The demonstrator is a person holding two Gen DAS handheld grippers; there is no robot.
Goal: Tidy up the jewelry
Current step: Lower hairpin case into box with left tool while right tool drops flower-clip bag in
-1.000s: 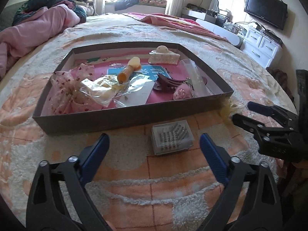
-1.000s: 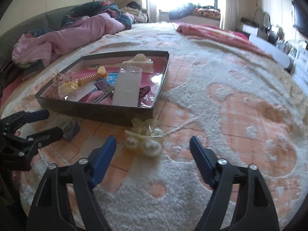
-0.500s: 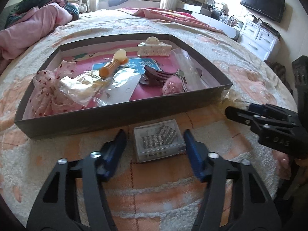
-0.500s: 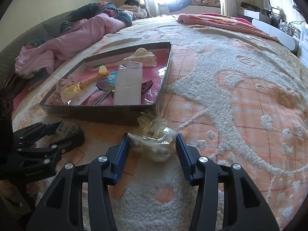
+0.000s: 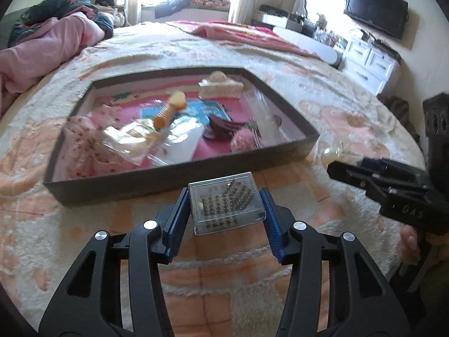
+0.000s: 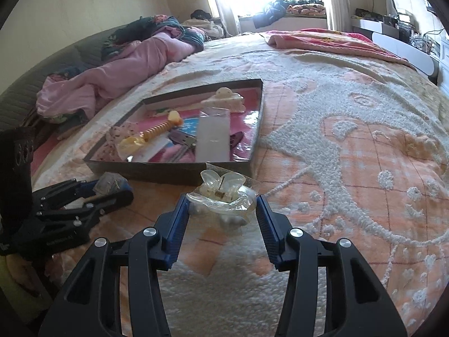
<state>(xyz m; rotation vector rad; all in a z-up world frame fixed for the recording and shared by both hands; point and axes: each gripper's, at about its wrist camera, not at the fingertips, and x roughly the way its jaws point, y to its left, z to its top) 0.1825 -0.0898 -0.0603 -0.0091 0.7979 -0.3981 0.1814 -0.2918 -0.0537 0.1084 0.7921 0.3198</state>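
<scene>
My left gripper point(image 5: 226, 199) is shut on a small clear plastic box of silver beads point(image 5: 226, 202), held just in front of the dark shallow tray point(image 5: 179, 172). My right gripper point(image 6: 221, 205) is shut on a clear hair claw clip in a plastic bag point(image 6: 223, 193), near the tray's front right corner point(image 6: 224, 168). The tray holds a cream claw clip point(image 5: 220, 87), an orange spiral hair tie point(image 5: 168, 111), a dark clip point(image 5: 221, 127), a pink pom-pom point(image 5: 242, 141) and plastic bags. The left gripper also shows in the right wrist view point(image 6: 109, 189), the right gripper in the left wrist view point(image 5: 350, 171).
Everything lies on a bed with a peach and white fluffy blanket point(image 6: 350, 140). Pink bedding point(image 6: 120, 75) is heaped at the far left. White drawers point(image 5: 370, 64) and a wall TV point(image 5: 376, 16) stand beyond the bed's right edge.
Both grippers have closed: the left on the bead box, the right on the bagged claw clip. Both items appear slightly lifted toward the tray.
</scene>
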